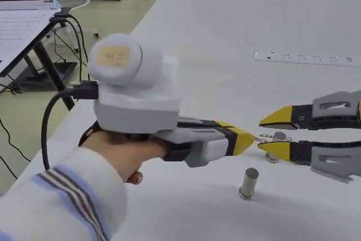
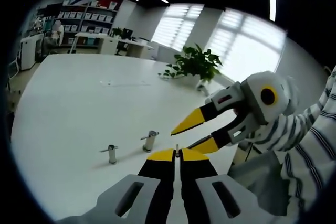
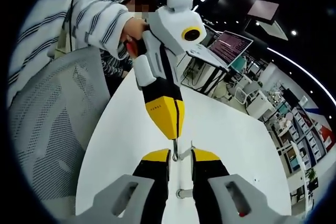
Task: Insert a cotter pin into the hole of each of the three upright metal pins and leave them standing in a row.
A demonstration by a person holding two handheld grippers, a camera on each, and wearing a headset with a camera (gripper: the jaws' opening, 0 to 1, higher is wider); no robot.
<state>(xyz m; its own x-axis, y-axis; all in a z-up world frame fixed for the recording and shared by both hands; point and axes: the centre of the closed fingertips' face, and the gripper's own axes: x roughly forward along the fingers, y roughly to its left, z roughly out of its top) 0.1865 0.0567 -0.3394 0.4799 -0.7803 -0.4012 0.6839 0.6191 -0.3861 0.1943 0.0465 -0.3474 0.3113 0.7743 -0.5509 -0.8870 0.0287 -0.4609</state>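
Note:
My left gripper is shut on a thin cotter pin that sticks out of its yellow tips. It points at my right gripper, which stands open with its two jaws above and below the cotter pin. A grey metal pin shows just behind the cotter pin, between the right jaws. Another metal pin stands upright nearer me. In the left gripper view, two upright pins each carry a cross piece near the top. In the right gripper view, the cotter pin hangs between my open right gripper.
The white table stretches far ahead, with a white power strip at the back right. A laptop sits on a side desk at the left, with cables below. A grey mesh chair stands beside the table.

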